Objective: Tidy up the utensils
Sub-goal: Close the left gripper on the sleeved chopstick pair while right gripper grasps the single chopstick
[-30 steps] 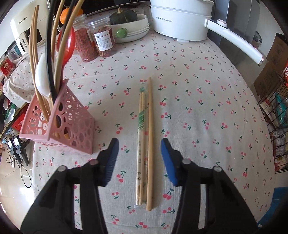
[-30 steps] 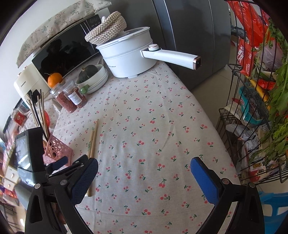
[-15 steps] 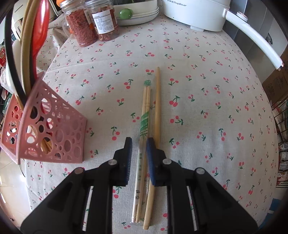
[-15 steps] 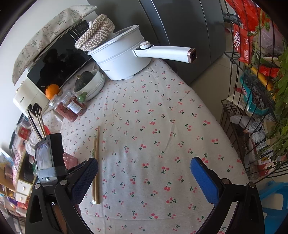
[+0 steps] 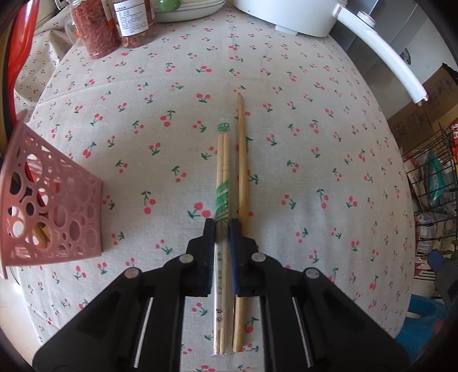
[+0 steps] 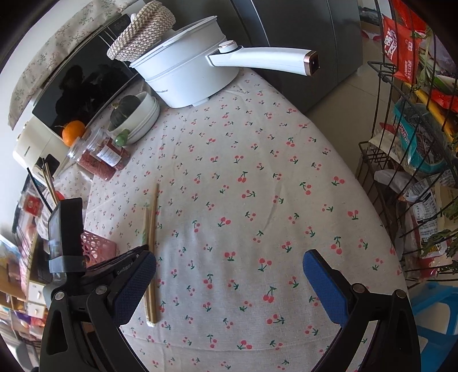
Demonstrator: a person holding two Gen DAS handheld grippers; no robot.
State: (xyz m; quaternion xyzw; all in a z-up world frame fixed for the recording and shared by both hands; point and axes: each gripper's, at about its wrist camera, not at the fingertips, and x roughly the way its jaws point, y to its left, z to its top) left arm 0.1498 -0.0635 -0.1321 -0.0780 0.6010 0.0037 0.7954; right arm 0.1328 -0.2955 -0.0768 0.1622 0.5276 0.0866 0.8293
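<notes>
Cherry-print tablecloth [image 5: 315, 171] | left jaws clamp wrapped chopsticks [image 5: 222, 171] | right jaws wide, empty | holder [image 5: 54, 217] seemingly cut off

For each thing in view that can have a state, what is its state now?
left gripper: shut on wrapped chopsticks
right gripper: open, holding nothing
wrapped chopsticks: lying flat, gripped
loose chopstick: lying flat, outside the jaws
pink holder: upright, holding utensils
jars: upright

Left gripper [image 5: 221, 226] shows matte black angular arms, silver round screws at the joints, dark blue ribbed pads [image 5: 233, 251]. Right gripper [image 6: 229, 271] wears the same black frame, blue textured pads [image 6: 325, 283], small white lettering along one finger.
</notes>
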